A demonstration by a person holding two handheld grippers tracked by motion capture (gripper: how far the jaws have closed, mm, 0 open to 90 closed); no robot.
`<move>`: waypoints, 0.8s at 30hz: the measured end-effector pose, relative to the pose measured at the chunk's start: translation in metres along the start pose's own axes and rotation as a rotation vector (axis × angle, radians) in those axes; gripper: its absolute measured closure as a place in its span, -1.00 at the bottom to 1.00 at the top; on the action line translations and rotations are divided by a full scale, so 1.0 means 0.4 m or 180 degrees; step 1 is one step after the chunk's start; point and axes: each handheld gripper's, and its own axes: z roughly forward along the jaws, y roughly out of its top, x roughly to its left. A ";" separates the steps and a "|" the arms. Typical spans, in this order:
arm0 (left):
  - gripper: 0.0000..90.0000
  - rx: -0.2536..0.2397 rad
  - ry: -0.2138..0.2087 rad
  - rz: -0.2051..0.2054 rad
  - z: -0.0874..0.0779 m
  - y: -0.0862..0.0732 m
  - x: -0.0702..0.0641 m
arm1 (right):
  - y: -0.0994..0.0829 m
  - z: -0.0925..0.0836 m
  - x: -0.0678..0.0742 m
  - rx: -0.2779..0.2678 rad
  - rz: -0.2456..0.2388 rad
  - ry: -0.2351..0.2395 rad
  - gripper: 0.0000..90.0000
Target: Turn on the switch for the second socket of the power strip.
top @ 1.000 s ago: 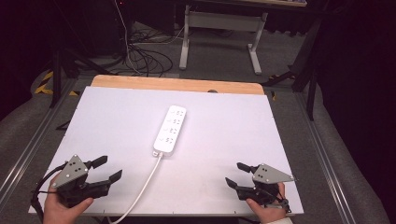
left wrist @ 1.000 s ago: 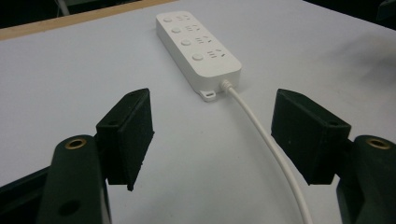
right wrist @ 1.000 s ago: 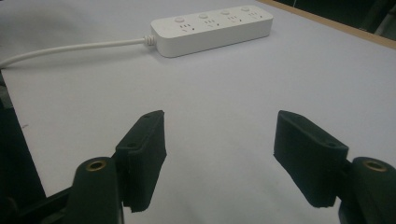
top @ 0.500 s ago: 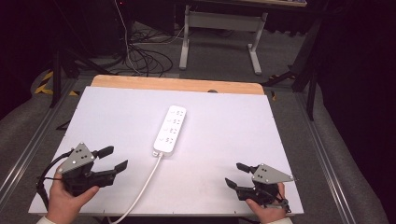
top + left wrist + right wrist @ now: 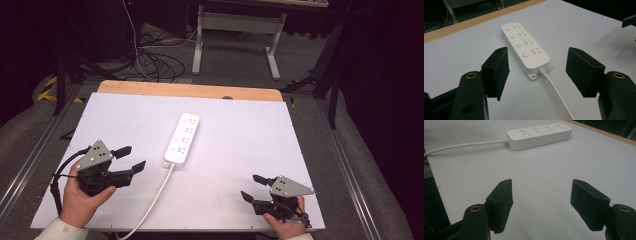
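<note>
The white power strip [image 5: 182, 139] lay mid-table, long axis running away from the person, cord [image 5: 150, 206] end nearest. It sat just ahead of the left gripper [image 5: 133, 158], whose empty jaws had been narrowing yet stood spread. The right gripper [image 5: 254, 187], also spread, rested farther off.

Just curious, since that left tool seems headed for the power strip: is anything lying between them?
No. In the high view, bare white table separates the left tool from the power strip.
</note>
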 end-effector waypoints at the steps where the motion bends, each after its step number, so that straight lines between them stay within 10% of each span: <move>1: -0.21 0.0007 0.0006 0.0020 0.004 0.003 0.002 | 0.000 0.000 0.000 0.0001 0.0000 0.0001 -0.23; 24: -0.13 0.0117 -0.0014 -0.0055 0.122 0.083 0.025 | -0.001 0.001 -0.001 0.0006 -0.0004 0.0020 -0.23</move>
